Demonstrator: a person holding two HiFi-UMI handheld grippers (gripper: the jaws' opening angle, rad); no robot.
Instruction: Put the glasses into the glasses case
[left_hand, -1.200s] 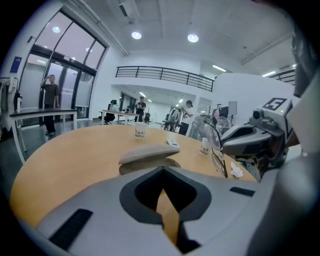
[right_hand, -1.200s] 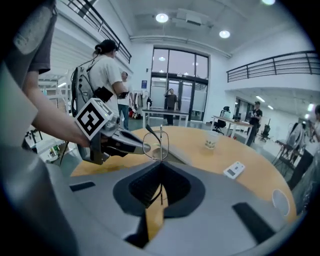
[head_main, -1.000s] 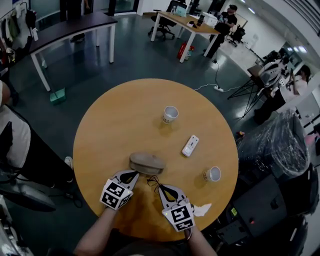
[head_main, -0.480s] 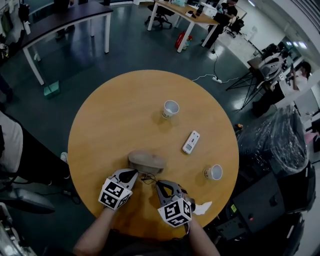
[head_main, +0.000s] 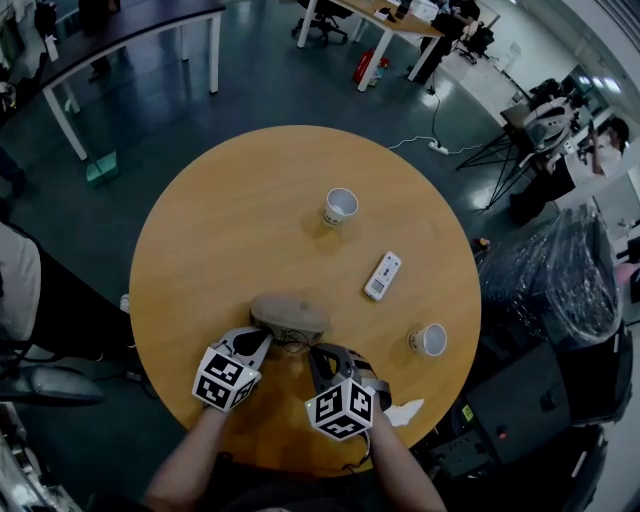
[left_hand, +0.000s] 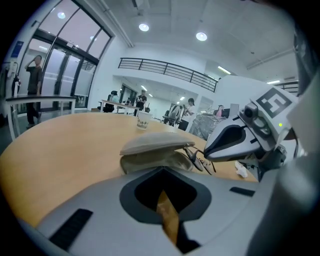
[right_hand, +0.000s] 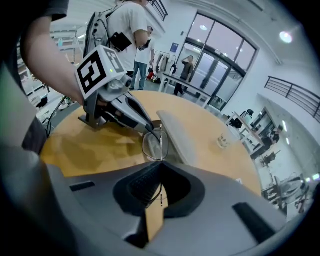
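Resting on the round wooden table (head_main: 250, 220), the glasses case (head_main: 290, 313) stands ajar: its lid (left_hand: 159, 142) is raised a little above the lower shell (left_hand: 150, 161), and the mouth faces the right gripper. The left gripper (left_hand: 162, 170) meets the case from the person's side, with its jaws pressed together on the near rim of the lower shell. The right gripper (right_hand: 160, 165) sits just to the case's right; its jaws pinch one thin temple arm of the glasses (right_hand: 152, 145). The glasses are at the case's open mouth, with the lenses toward the gap between lid and shell and not yet inside. Beyond the case stands a paper cup (head_main: 340, 207). To the case's right, well apart from it, lie a white remote (head_main: 382, 276) and a second cup (head_main: 428, 340). A crumpled tissue (head_main: 405, 412) lies right of the case, nearer the table's edge.
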